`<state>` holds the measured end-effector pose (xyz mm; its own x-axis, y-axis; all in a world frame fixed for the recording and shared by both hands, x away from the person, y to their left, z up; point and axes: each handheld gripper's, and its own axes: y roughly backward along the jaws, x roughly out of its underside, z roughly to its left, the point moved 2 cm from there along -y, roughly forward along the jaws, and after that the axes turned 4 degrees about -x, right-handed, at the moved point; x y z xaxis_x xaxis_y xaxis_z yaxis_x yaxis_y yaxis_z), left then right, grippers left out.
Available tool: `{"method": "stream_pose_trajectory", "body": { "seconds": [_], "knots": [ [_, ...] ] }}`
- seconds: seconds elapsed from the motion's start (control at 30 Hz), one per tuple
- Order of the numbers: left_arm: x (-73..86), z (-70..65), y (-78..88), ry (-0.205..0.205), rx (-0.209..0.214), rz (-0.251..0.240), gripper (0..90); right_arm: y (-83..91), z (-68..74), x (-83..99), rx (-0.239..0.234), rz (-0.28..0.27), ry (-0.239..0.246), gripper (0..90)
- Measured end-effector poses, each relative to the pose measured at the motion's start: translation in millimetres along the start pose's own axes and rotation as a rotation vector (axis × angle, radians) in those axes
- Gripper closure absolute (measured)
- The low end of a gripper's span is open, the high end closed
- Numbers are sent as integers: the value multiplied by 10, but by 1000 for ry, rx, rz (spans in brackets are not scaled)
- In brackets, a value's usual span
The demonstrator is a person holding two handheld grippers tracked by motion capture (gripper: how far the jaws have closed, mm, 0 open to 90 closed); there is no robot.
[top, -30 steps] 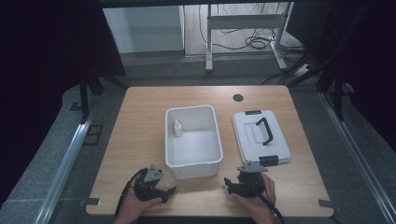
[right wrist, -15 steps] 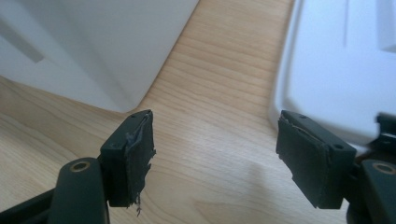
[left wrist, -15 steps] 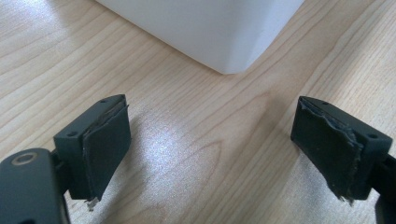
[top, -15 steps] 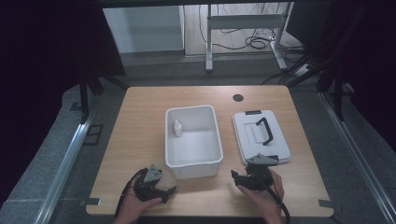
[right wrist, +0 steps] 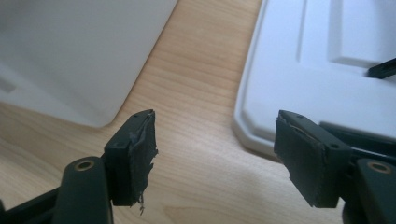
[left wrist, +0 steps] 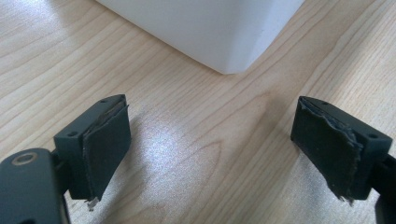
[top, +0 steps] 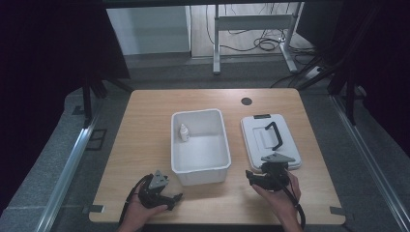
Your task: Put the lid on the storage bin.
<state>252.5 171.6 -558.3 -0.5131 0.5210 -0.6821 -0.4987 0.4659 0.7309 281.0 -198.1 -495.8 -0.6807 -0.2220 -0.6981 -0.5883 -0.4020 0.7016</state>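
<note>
Moved since earlier: my right gripper [top: 265,170], now beside the white lid's [top: 263,140] near edge; jaws just narrowing, still parted, nothing between them, touching nothing.

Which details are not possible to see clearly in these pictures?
- Small bottle in the white bin, high view: too small to read any label.
- Lid, right gripper view: cut off by the frame edges, handle mostly outside.
- Bin interior, left gripper view: hidden behind the bin's own wall.
</note>
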Motion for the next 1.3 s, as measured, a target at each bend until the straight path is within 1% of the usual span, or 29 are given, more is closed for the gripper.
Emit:
{"method": "stream_pose_trajectory", "body": {
  "seconds": [0.03, 0.1, 0.43, 0.53, 0.63, 0.8, 0.87, 1.03, 1.3],
  "knots": [
    [0, 0, 0, 0, 0, 0, 120, 15, -35, -26, 4, -1, -9, 309],
    [0, -1, 1, 1, 0, 0, 120, 19, -49, -35, 5, -2, -10, 310],
    [0, -2, 1, 1, -1, 0, 120, 102, -260, -146, 23, -2, -48, 331],
    [0, -2, 1, 2, -1, 0, 121, 132, -302, -184, 4, 1, -66, 333],
    [0, -2, 1, 1, -1, 0, 120, 151, -338, -218, 2, 4, -75, 338],
    [0, -2, 1, 1, -1, 0, 121, 163, -404, -248, 8, 12, -90, 339],
    [0, -2, 1, 1, -1, 0, 121, 168, -452, -258, 14, 18, -106, 339],
    [0, -2, 1, 2, -1, 0, 120, 190, -530, -279, 27, 19, -118, 339],
    [0, -2, 2, 1, -1, 1, 120, 243, -605, -330, 44, 19, -125, 339]
  ]
}}
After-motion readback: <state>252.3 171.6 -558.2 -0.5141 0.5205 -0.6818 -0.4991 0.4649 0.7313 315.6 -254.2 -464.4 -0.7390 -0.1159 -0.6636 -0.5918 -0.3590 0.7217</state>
